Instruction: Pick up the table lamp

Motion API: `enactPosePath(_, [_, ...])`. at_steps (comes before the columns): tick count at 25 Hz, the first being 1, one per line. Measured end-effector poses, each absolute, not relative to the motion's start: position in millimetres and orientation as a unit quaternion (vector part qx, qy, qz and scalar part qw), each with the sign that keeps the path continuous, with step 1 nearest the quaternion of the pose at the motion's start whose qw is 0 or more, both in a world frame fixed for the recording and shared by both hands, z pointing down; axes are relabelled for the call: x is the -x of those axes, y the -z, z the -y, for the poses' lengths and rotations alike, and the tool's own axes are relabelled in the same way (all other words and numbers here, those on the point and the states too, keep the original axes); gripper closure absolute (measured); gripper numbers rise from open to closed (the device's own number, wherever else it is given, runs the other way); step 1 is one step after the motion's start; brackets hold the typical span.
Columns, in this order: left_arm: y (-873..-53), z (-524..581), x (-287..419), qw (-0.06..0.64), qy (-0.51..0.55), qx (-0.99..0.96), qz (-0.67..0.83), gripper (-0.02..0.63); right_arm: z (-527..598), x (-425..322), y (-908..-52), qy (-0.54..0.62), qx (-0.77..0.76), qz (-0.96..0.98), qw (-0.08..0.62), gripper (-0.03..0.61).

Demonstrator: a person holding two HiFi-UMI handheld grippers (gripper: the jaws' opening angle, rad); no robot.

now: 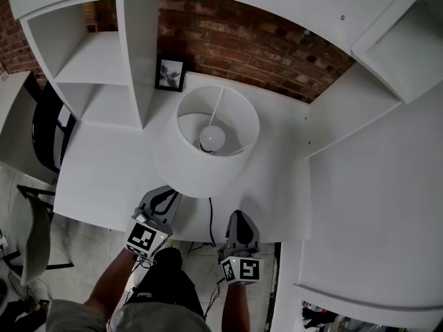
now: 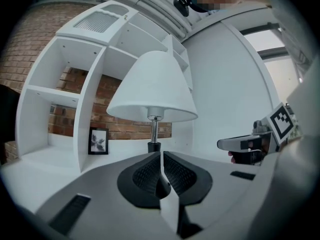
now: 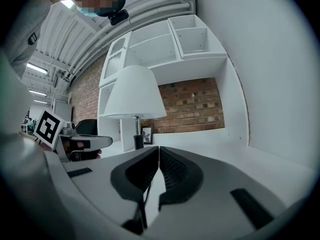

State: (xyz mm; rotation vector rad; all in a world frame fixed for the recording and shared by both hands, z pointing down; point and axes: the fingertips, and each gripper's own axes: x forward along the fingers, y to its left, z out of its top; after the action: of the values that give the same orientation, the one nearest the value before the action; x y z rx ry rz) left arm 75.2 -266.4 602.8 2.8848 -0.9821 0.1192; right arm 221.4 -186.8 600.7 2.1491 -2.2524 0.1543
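The table lamp (image 1: 208, 140) stands on the white desk (image 1: 104, 178), its wide white shade hiding the base from above. In the left gripper view the shade (image 2: 155, 91), the metal stem (image 2: 154, 128) and the dark base (image 2: 153, 146) rise straight beyond the jaws. My left gripper (image 1: 166, 195) is shut and empty at the desk's front edge, just short of the shade's rim. My right gripper (image 1: 238, 216) is also shut and empty, a little right of the lamp's black cord (image 1: 210, 216). The right gripper view has the lamp (image 3: 132, 94) ahead and to the left.
A small framed picture (image 1: 170, 74) leans against the brick wall behind the lamp. White shelf compartments (image 1: 97, 68) rise at the left and a white panel (image 1: 374, 185) stands at the right. A dark chair (image 1: 48, 126) sits left of the desk.
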Motion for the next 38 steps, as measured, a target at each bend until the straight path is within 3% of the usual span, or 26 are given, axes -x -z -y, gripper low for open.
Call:
enactPosePath(4, [-602, 277, -87, 0.039, -0.033, -0.949, 0.312, 0.602, 193, -228, -605, -0.05, -0.689, 0.723, 0.015, 0.555])
enactPosePath(11, [-605, 293, -106, 0.042, -0.022, -0.953, 0.298, 0.468, 205, -240, -600, -0.052, -0.7, 0.712, 0.014, 0.555])
enactPosePath(24, [-614, 320, -128, 0.036, -0.003, -0.952, 0.303, 0.379, 211, -256, -612, -0.052, -0.707, 0.704, 0.024, 0.555])
enactPosePath(38, [-617, 337, -143, 0.043, 0.021, -0.953, 0.3, 0.37, 214, -269, -619, -0.041, -0.711, 0.699, 0.059, 0.555])
